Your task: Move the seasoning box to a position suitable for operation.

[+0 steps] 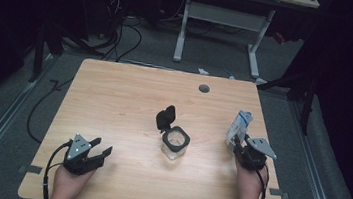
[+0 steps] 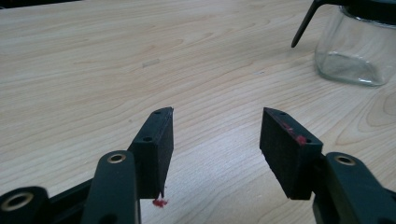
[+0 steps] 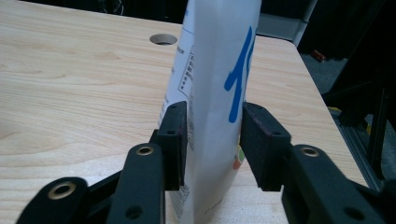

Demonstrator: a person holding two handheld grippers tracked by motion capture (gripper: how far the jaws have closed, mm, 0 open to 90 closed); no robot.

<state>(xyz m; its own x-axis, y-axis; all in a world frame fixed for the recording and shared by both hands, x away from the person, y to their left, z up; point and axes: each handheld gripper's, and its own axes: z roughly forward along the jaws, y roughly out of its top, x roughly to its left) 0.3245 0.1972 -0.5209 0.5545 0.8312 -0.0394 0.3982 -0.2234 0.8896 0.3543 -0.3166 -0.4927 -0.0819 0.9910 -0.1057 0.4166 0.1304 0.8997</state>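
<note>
Right gripper point(image 3: 212, 140) pads bracket the upright white pouch point(image 3: 215, 70), touching both faces, apparently gripped for pouring. Glass jar point(image 1: 175, 143), lid flipped back, sits between the grippers. Left gripper point(image 2: 215, 140) open, empty, low over surface point(image 2: 93, 70), jar ahead-right.

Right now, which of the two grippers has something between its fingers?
The right gripper: a white packet with blue print stands upright between its fingers. The left gripper has bare table between its fingers.
</note>
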